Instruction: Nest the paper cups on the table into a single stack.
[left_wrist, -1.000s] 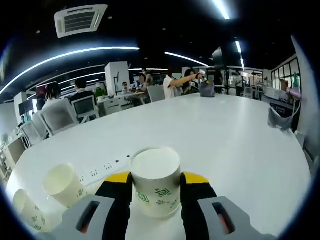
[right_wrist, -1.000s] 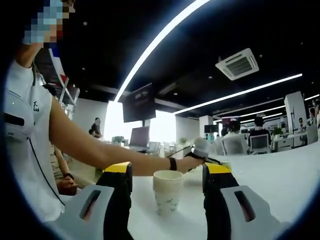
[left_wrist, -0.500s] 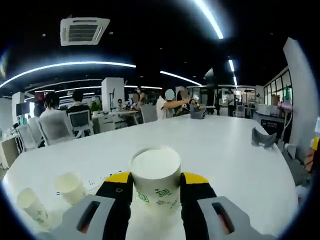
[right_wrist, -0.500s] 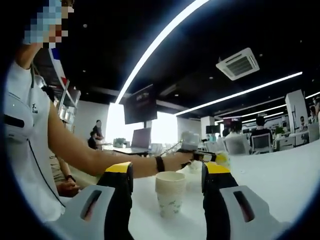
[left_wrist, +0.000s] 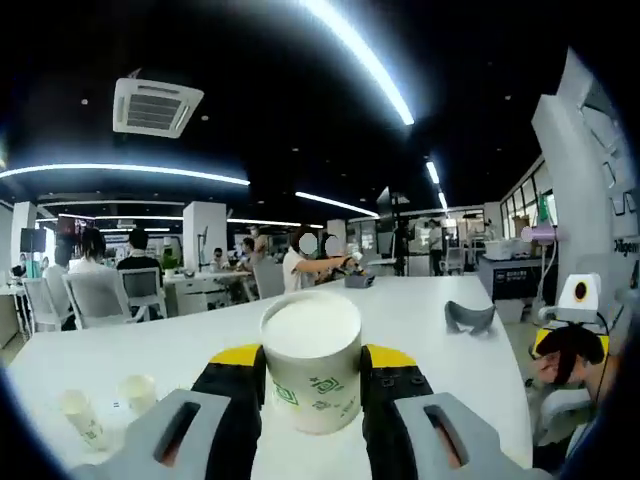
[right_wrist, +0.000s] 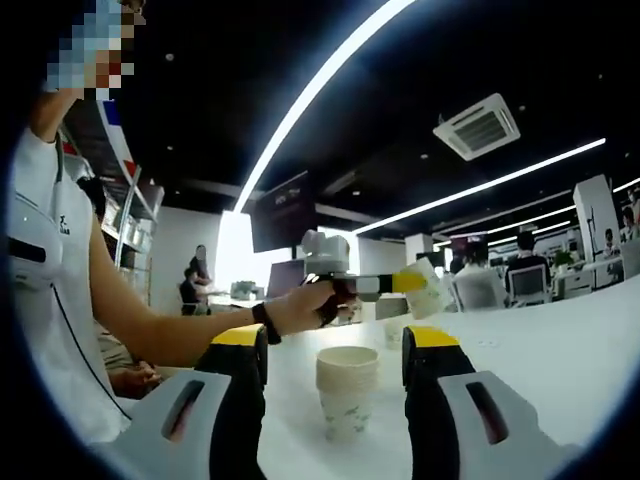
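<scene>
Big white table (left_wrist: 430, 330) under both views, office w/ seated people well behind. Person's arm (right_wrist: 150, 320) reaching across right gripper view from its left side, hand (right_wrist: 300, 305) wrapped on the left gripper's handle

Left gripper (left_wrist: 312, 385) in its own view: jaws narrowed onto a paper cup (left_wrist: 312, 360), yellow-black pads touching both cup walls, cup upright, mouth up, green print low on its wall, lifted clear of the table top. Same gripper seen in right gripper view, held out sideways above the table w/ that cup at its tip

Right gripper (right_wrist: 333, 400): jaws wide, nothing between pads but air; stack of nested cups (right_wrist: 347, 390) standing upright on the table just ahead, between the two jaws in the view, apart from both

Two loose cups (left_wrist: 105, 410) near the table's edge at lower left of left gripper view, side by side, sm. gap between; can't tell if upright or tipped. Dark grey object (left_wrist: 468, 317) lying toward the table's right edge, kind unclear
</scene>
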